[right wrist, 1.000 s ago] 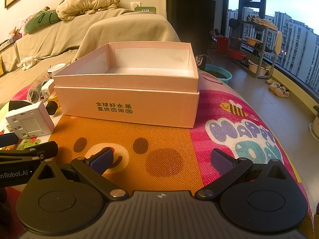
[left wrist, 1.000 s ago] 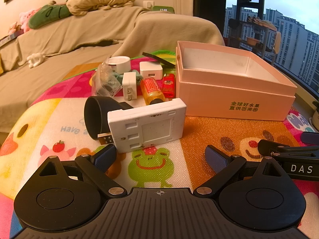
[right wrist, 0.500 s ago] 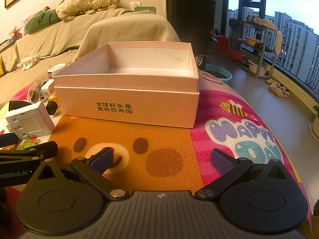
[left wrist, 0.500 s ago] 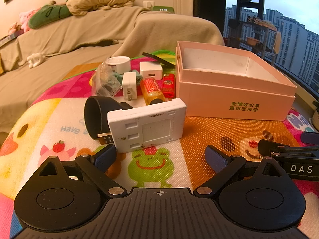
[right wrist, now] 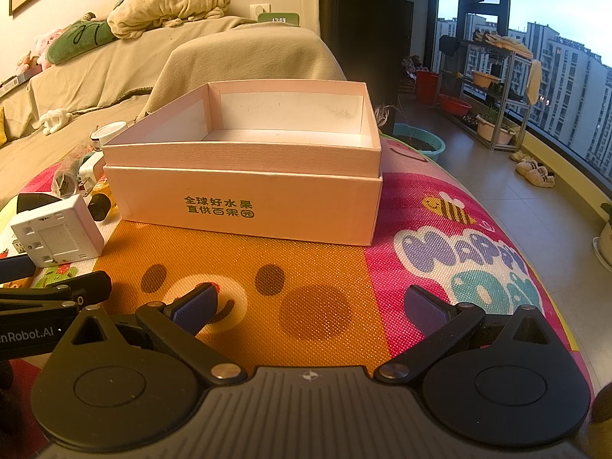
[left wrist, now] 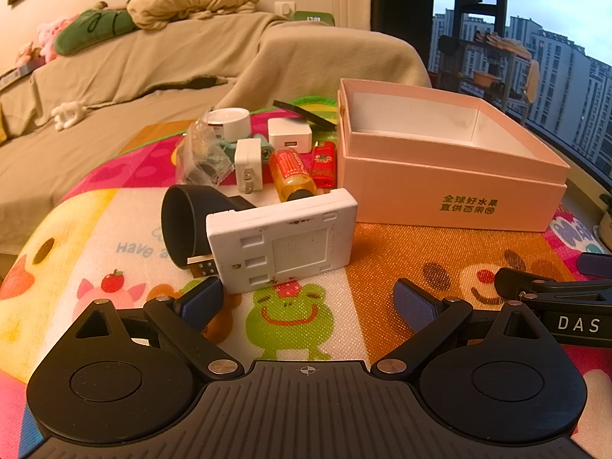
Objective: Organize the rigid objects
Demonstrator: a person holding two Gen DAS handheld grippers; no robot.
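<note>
We've got the white plastic module [left wrist: 283, 241] lying flat on the cartoon play mat [left wrist: 298, 313], pink cardboard box [left wrist: 451, 176] at its 2 o'clock, and both our left gripper [left wrist: 308, 300] and right gripper [right wrist: 311, 306] spread wide, holding nothing.

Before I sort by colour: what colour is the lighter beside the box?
Red, with a yellowish base; the lighter shows best in the left wrist view.

Left gripper [left wrist: 308, 298]: matte black, ribbed housing, two round discs at 4 and 8 o'clock, silver pivot screws, blue-purple pads [left wrist: 202, 300]. Right gripper [right wrist: 310, 308]: same build, grey ribbed housing; white "DAS" lettering on its side, left unit reads "nRobot.AI".
</note>
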